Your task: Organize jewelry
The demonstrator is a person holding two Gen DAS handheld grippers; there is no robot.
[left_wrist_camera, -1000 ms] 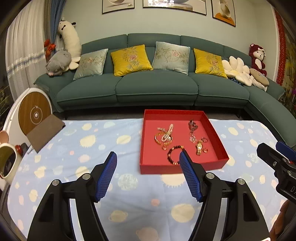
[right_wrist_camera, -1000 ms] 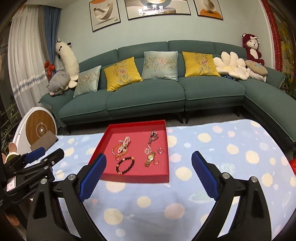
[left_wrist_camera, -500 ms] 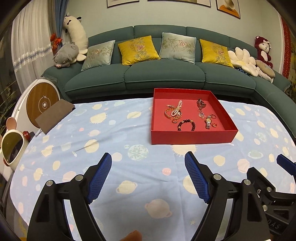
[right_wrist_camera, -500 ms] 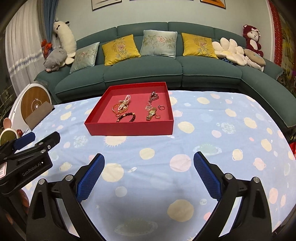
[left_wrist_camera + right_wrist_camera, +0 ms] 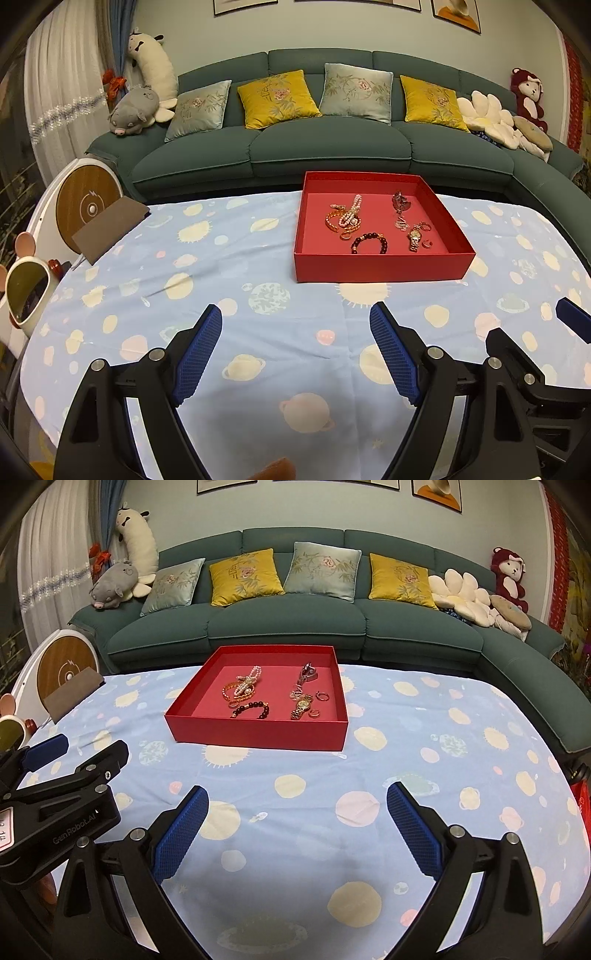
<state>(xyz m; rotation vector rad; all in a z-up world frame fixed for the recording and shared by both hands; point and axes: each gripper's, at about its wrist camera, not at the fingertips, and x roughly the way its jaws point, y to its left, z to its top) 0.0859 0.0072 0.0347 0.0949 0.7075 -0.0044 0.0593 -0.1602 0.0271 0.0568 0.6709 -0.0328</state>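
Nearest, the left gripper (image 5: pixel 295 325) and right gripper (image 5: pixel 297 805) hang over the cloth (image 5: pixel 258 332), both spread wide with nothing between the blue pads (image 5: pixel 177 834). Their handles run off the lower edge of each view. An orange-brown blur at the bottom of the left view is too cut off to name.

Only the right view shows the left gripper from its side, printed with lettering; the left view shows just a tip and an arm of the right one at its edge.

Further on sits the red tray (image 5: pixel 380 264), holding a bead bracelet (image 5: pixel 369 242), pearls (image 5: pixel 351 212), a gold watch (image 5: pixel 414 238) and small rings; the tangled pieces are hard to separate. Behind stands a green sofa (image 5: pixel 284 624) with cushions.
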